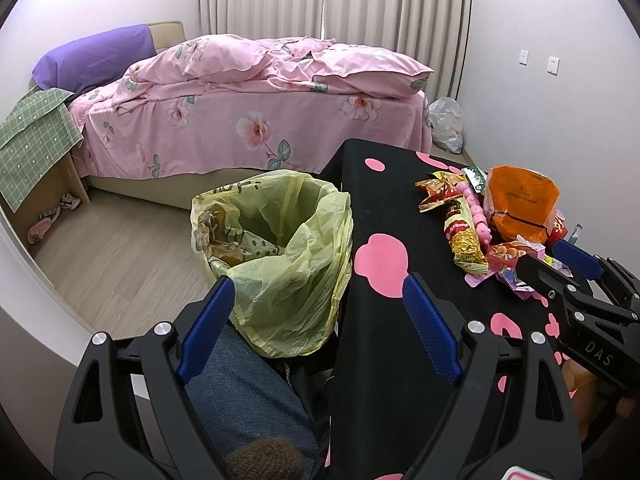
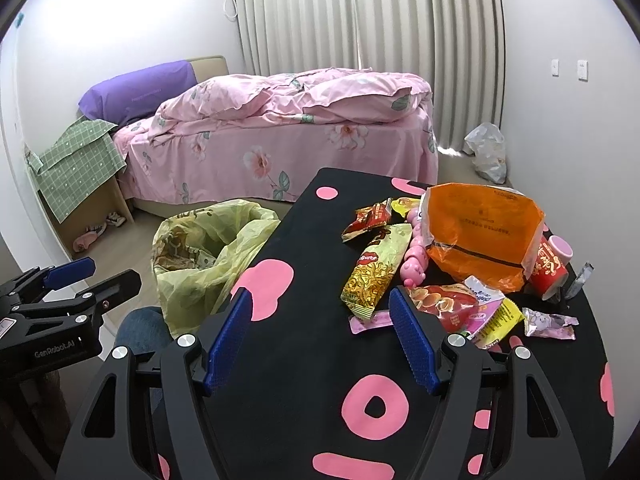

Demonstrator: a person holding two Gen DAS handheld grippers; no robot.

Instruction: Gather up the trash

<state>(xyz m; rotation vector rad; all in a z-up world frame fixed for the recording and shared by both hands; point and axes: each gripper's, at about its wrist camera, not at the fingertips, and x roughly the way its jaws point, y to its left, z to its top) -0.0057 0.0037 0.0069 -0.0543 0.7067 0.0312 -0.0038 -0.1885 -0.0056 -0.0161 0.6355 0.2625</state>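
Black cloth with pink blobs covers the table (image 2: 304, 344), wrappers heaped at its far right
Both grippers gape wide and hold nothing: the left gripper (image 1: 318, 316) hangs over the yellow-lined bin (image 1: 276, 256) beside the table, the right gripper (image 2: 318, 330) just short of the wrappers (image 2: 424, 264)

Home bedroom, pink floral bed (image 1: 248, 120), purple pillow (image 1: 92, 60), curtains (image 2: 368, 16)

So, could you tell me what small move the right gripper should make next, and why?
Probably ease the right gripper forward to the yellow noodle packet. Its jaws are open and empty, the packet is the nearest wrapper in the pile, and the lined bin stands open beside the table.
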